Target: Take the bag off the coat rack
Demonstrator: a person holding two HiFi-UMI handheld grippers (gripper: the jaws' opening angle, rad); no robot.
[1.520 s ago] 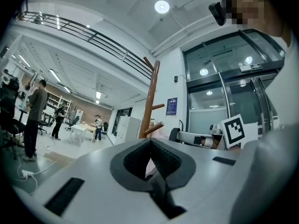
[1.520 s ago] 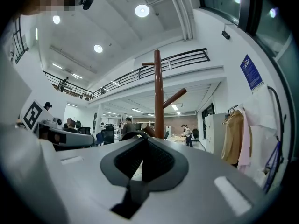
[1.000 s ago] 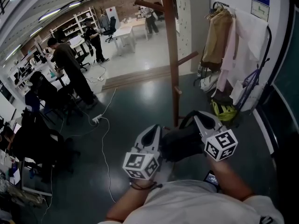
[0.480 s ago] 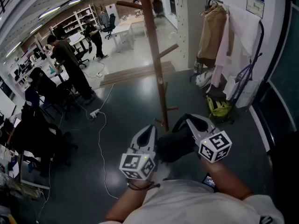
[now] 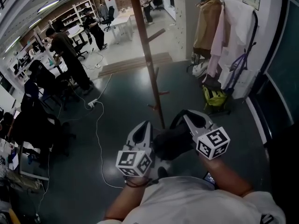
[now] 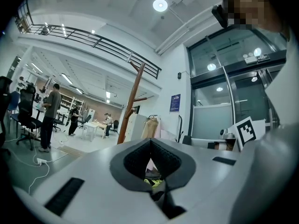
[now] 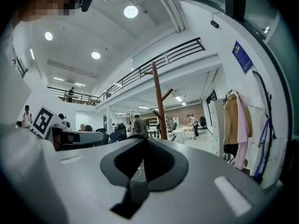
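1. A person holds the left gripper [image 5: 142, 125] and the right gripper [image 5: 189, 115] low and close to the body, above a dark grey floor [image 5: 224, 139] in an open workshop.
2. The coat rack [image 5: 145, 64] stands just ahead of both grippers: a tall, slim pole of reddish-brown wood with short pegs angling up and out at several heights (the longest one near the top).
3. In the left gripper view the jaws of the left gripper [image 6: 150, 143] meet at their tips with nothing gripped. A narrow gap lower down shows a sliver of the yellow-green bag [image 6: 152, 182].
4. In the right gripper view the jaws of the right gripper [image 7: 144, 143] are closed pad to pad and hold nothing. The coat rack [image 7: 159, 106] rises beyond them.
5. The yellow-green bag [image 5: 215, 98] sits on the floor well to the right of the coat rack, beneath the hung coats [image 5: 210, 27] by the wall.
6. A dark soft shape [image 5: 173, 141] lies between the two grippers in the head view. Whether it is a bag cannot be told.
7. A white cable [image 5: 98, 139] trails across the floor to the left, towards people standing [image 5: 65, 55] near a white worktop [image 5: 119, 24].
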